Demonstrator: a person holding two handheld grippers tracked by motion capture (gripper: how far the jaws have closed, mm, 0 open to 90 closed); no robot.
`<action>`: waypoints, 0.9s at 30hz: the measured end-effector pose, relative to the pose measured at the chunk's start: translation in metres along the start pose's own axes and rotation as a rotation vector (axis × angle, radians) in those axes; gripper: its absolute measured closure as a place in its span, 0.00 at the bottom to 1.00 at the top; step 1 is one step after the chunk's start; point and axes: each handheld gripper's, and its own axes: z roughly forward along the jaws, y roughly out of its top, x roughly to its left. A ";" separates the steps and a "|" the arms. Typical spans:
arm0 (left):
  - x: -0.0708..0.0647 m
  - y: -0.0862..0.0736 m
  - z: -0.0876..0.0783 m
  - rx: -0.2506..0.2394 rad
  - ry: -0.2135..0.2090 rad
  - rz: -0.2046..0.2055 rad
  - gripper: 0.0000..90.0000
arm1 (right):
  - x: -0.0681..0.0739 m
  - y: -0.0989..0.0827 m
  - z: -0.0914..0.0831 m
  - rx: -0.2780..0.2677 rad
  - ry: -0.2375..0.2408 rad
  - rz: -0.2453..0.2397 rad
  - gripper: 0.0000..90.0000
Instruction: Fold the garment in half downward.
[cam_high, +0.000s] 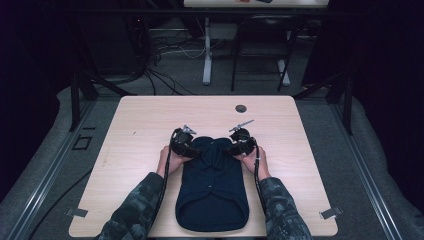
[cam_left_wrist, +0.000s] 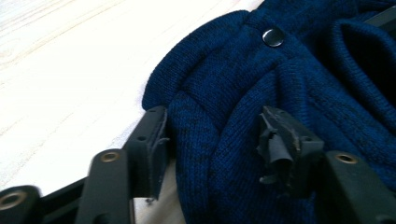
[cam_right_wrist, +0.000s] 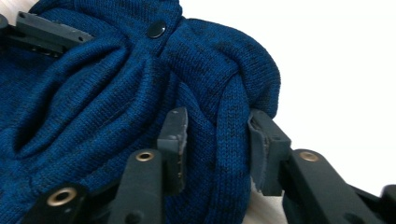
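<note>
Evidently the navy knitted sweater (cam_high: 212, 192) is being gripped at both shoulders by the left gripper (cam_left_wrist: 212, 135) and right gripper (cam_right_wrist: 217, 140), jaws clenched on folds of knit, so an even lift off the counter (cam_high: 145, 120) is judged next.

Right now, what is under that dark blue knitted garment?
The dark blue knitted garment lies flat on the pale wooden table; bare tabletop shows around it. Anything beneath the fabric is covered.

A dark blue knitted garment (cam_high: 212, 192) lies flat on the pale rectangular wooden counter (cam_high: 145, 125), toward its near edge.
</note>
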 end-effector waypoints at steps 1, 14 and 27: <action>-0.001 0.000 0.000 -0.003 0.001 0.001 0.53 | 0.000 0.000 0.000 0.004 0.001 -0.005 0.72; -0.003 -0.002 -0.004 -0.023 -0.036 -0.016 0.76 | 0.010 -0.005 -0.004 -0.046 -0.047 -0.052 0.81; 0.003 0.005 -0.035 -0.059 -0.105 -0.020 0.74 | 0.037 -0.004 -0.044 -0.186 -0.119 -0.212 0.81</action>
